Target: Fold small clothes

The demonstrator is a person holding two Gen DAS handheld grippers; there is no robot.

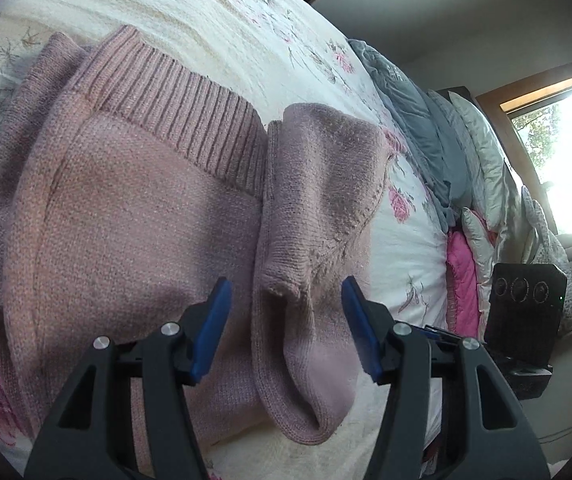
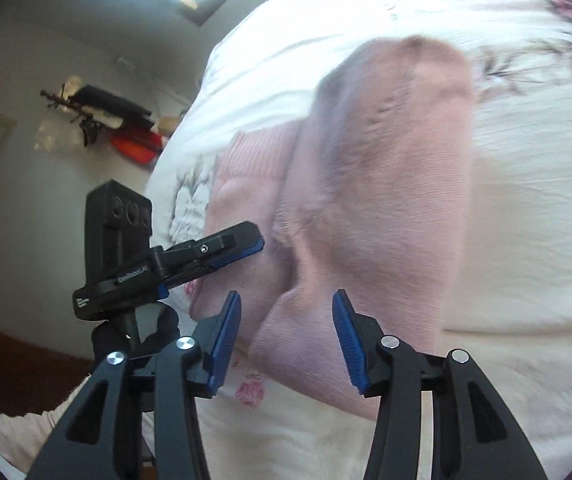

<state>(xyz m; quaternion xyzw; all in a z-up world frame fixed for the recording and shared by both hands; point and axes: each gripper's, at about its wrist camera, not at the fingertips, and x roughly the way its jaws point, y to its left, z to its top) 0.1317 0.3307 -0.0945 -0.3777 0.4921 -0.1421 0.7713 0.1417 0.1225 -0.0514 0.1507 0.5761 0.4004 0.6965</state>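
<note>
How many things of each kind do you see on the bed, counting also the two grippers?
Pink knitted sweater: 1
Grippers, both open: 2, left gripper and right gripper
Pillows and cushions piled at the bed's edge: several, cannot count exactly
Floral bedspread: 1
Total counted: 4

home bedroom, floral bedspread, piled pillows, window

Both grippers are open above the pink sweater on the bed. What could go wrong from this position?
1. The left gripper is open over a folded-in sleeve; closing here may pinch several layers, or the floral bedspread too.
2. The right gripper hangs close to the left one; both reaching the pink sweater could collide.
3. The right wrist view is blurred, so aim there may be poor.
</note>
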